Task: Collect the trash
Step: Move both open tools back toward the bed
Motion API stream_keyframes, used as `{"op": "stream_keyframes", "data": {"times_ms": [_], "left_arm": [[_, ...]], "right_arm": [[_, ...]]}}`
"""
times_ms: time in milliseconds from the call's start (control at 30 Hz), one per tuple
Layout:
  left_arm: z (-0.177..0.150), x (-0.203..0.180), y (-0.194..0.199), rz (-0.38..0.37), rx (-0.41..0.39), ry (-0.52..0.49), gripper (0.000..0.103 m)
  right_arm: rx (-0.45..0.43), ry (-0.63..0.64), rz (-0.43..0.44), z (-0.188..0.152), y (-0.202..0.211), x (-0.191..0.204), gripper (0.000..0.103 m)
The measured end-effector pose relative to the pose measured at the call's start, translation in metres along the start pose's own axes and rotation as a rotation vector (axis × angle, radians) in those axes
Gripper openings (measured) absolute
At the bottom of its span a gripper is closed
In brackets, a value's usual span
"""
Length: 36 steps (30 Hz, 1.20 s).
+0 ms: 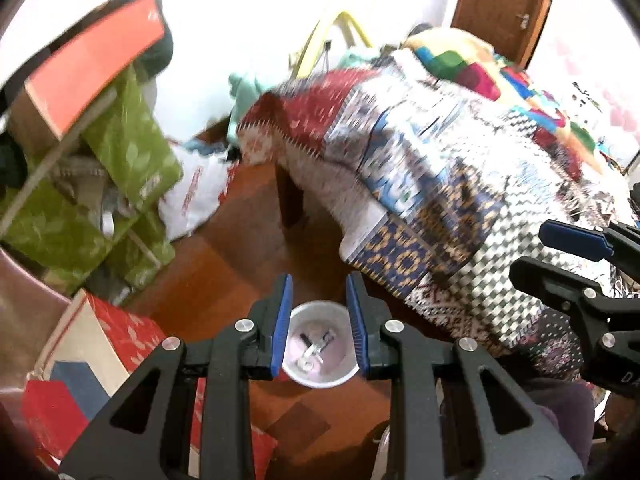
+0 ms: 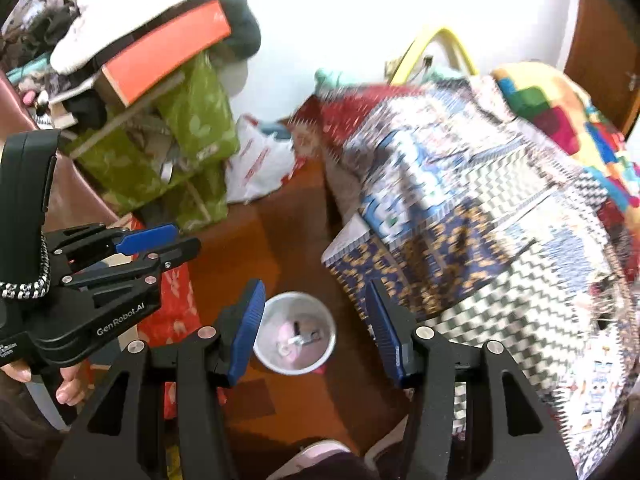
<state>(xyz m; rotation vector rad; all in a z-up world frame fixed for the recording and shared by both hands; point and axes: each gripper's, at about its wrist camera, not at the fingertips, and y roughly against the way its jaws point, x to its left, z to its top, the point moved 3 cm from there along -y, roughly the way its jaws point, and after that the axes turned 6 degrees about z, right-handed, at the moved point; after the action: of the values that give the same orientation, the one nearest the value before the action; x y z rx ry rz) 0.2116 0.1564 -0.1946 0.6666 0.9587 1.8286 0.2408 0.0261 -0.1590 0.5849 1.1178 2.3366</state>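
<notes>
Our left gripper [image 1: 320,320] and right gripper [image 2: 316,332] both released and empty above the white bin [image 2: 295,332], bed [image 2: 480,208] just beside the bin, we see small scraps inside it

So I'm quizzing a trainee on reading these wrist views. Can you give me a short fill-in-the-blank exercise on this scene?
1. The white bin stands on the ____ floor.
2. The pads on the left tongs are coloured ____.
3. Between the right tongs there is ____ held.
4. The box on top of the green pile is ____.

Missing words: wooden; blue; nothing; orange
</notes>
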Motion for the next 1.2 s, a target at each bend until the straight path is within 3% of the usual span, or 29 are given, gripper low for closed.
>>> {"op": "stream_keyframes", "data": {"times_ms": [300,600,900,1200], "left_arm": [[0.029,-0.067,0.067,-0.042,-0.166,-0.081,0.028],[0.050,-0.159,0.106,-0.092,-0.291,-0.188,0.035],[0.065,-0.260,0.100,-0.163,-0.305,-0.304,0.044],[0.082,-0.349,0.067,-0.243,-0.269,-0.388,0.052]], "right_arm": [[-0.161,-0.009,-0.084,-0.006,0.081,-0.035,0.049],[-0.241,-0.076,-0.178,-0.026,0.137,-0.096,0.049],[-0.269,-0.194,-0.292,-0.048,0.174,-0.182,0.049],[-0.262,-0.321,-0.370,-0.075,0.193,-0.271,0.049]]}}
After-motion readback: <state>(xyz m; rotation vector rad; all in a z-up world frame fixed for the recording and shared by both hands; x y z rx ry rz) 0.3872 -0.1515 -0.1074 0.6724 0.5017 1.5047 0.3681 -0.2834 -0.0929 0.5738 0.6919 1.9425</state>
